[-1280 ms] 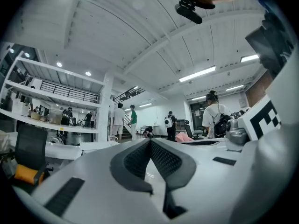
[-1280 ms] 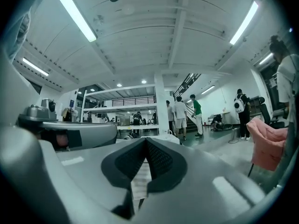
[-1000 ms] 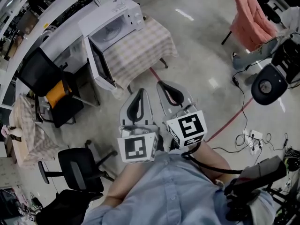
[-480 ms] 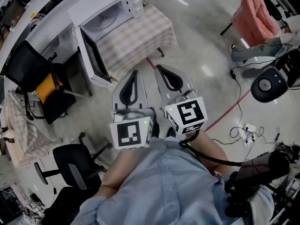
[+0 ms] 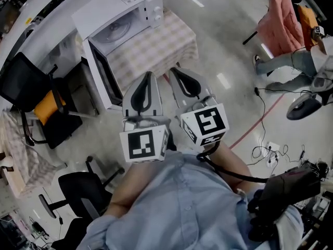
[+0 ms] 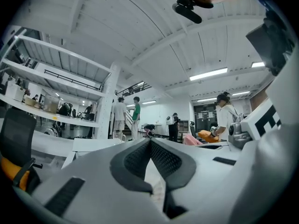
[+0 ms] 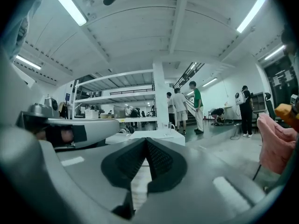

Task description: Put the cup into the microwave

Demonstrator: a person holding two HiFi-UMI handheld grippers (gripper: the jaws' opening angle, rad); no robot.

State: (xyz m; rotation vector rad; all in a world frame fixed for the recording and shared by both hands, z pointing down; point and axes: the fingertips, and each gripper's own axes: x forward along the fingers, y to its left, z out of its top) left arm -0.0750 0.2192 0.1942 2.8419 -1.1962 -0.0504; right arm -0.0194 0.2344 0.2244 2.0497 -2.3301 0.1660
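A white microwave [image 5: 125,14] stands on a table with a checked cloth [image 5: 156,46], its dark door [image 5: 99,74] swung open to the left. A small clear cup [image 6: 117,136] seems to stand on top of the microwave and also shows as the cup [image 7: 170,126] in the right gripper view. My left gripper [image 5: 149,75] and right gripper [image 5: 174,70] are held side by side, level, pointing at the table's near edge. Both are shut with nothing between the pads. Each gripper view shows the pads meeting at the tip: left gripper [image 6: 150,140], right gripper [image 7: 146,139].
A black chair with an orange cushion [image 5: 44,105] stands left of the microwave door, and a black office chair [image 5: 86,191] is nearer. A pink-draped chair [image 5: 278,22], a person's legs [image 5: 283,64] and floor cables [image 5: 270,150] lie to the right. Several people stand far off.
The person has walked toward the microwave table, which now lies closer beneath both gripper tips. Both grippers stayed shut and side by side.
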